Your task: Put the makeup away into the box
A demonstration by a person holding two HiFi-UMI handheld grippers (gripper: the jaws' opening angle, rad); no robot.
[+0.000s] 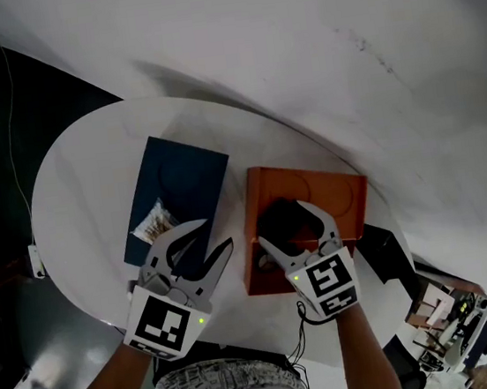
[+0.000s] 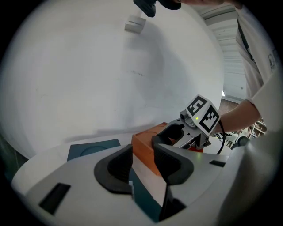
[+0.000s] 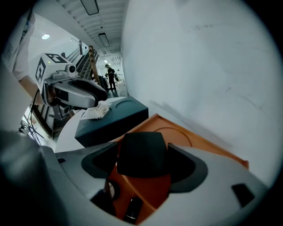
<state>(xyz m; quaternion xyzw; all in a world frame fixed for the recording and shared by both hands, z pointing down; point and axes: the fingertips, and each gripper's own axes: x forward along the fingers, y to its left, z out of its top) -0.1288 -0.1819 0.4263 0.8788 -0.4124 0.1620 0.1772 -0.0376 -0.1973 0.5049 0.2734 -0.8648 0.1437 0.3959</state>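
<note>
Over the orange box (image 1: 315, 181), your right gripper (image 1: 281, 221) is pinching a black compact (image 3: 141, 154) crosswise;
left gripper (image 1: 216, 234) is hanging spread.

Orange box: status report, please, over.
Right hand-held gripper shut on black makeup piece, over the open orange box. Left hand-held gripper open, empty, at the blue box's near edge. Nothing seen blocking the opening.
</note>
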